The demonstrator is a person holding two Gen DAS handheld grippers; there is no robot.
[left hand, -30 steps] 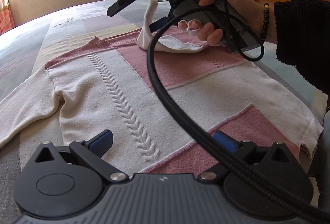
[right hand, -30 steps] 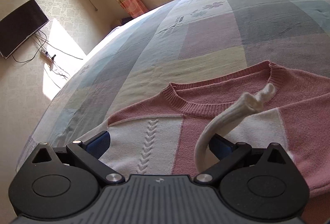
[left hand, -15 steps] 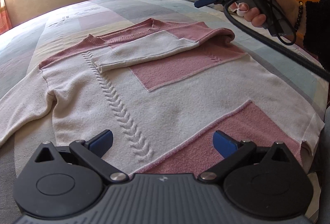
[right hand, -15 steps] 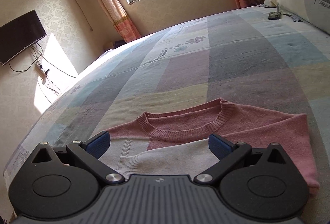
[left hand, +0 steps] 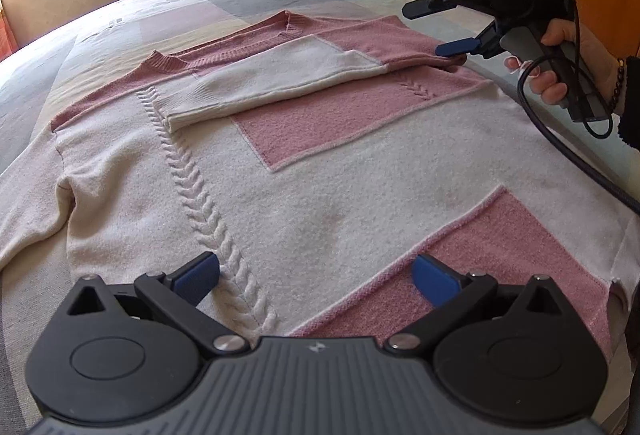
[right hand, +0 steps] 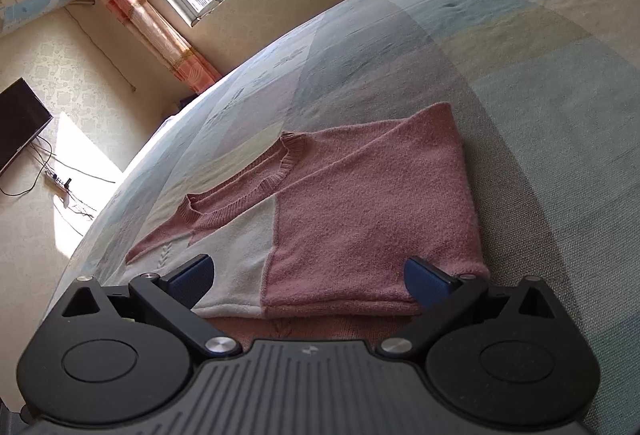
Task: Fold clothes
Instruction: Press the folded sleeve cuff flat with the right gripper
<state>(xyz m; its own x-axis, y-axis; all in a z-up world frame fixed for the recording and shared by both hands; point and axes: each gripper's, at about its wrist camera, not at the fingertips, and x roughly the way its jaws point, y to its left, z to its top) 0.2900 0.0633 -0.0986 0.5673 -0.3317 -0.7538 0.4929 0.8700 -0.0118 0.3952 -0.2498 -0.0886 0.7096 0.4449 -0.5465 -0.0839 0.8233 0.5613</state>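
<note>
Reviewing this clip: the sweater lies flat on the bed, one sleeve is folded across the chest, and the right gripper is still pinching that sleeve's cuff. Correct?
Not quite. The right gripper holds nothing: its jaws are open, beside the folded shoulder, as the left wrist view shows. The sweater does lie flat on the bed with one sleeve folded across the chest.

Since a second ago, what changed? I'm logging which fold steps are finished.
The right tool let go of the white sleeve, which it was carrying a second ago, and pulled back toward the sweater's edge, jaws open. The sleeve now lies flat, folded across the chest. The left tool stayed open over the hem; the other sleeve stayed unfolded.
</note>
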